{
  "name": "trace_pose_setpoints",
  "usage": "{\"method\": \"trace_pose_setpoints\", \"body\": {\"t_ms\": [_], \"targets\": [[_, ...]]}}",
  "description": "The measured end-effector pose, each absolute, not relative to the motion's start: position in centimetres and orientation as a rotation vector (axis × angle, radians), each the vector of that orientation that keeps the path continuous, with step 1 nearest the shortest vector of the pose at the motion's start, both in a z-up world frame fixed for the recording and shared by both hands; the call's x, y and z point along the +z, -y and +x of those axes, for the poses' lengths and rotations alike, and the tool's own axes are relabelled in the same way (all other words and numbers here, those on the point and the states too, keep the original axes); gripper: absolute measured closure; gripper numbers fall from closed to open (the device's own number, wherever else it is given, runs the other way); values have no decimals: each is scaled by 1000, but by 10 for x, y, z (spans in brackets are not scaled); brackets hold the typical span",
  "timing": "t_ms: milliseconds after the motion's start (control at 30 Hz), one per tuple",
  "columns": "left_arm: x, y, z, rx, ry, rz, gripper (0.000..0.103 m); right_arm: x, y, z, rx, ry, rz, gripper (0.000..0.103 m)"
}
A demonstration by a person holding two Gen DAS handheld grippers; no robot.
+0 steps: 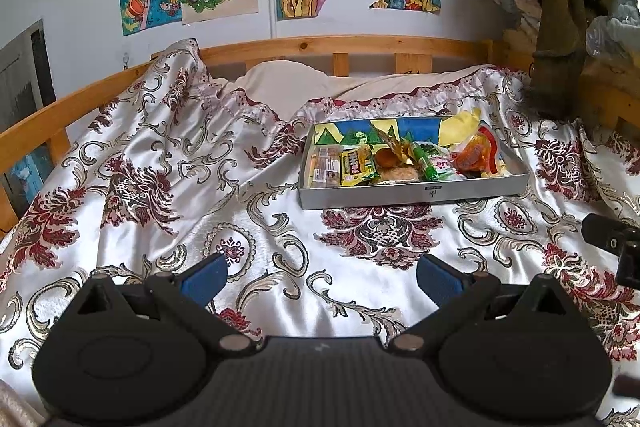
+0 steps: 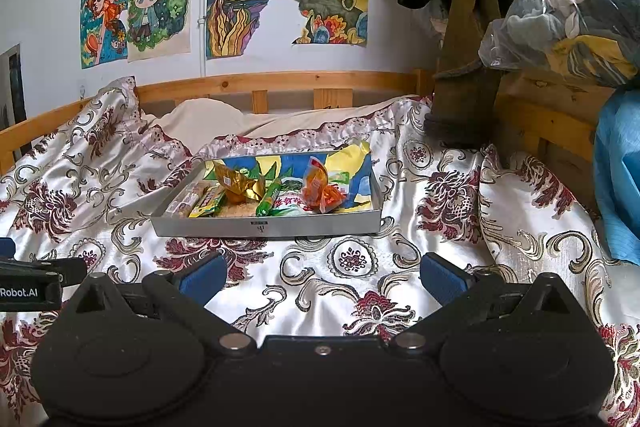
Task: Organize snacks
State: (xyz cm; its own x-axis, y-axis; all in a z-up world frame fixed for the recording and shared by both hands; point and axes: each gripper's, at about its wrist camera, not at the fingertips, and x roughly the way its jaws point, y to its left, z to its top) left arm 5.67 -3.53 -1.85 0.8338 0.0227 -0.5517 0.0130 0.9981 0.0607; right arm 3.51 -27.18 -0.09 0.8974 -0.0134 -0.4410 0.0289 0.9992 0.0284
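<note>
Grey snack tray [image 1: 412,191] on bedspread [image 1: 160,187], both hand-held grippers [image 1: 322,277] [image 2: 322,277] spread, blue cloth [image 2: 620,179] only right view.

My left gripper [image 1: 322,277] is matte black plastic with two rounded lobes, blue ribbed pads [image 1: 204,277] and silver pivot pins; my right gripper [image 2: 322,277] matches it, with a small centre screw; at the left edge, a black bar reads "Robot.AI".
</note>
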Motion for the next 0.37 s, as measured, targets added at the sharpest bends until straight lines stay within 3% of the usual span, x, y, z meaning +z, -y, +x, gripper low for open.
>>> {"method": "trace_pose_setpoints", "body": {"t_ms": [367], "targets": [[-21, 36, 58, 16, -599, 72, 1, 0, 271, 35, -22, -459, 33, 1]]}}
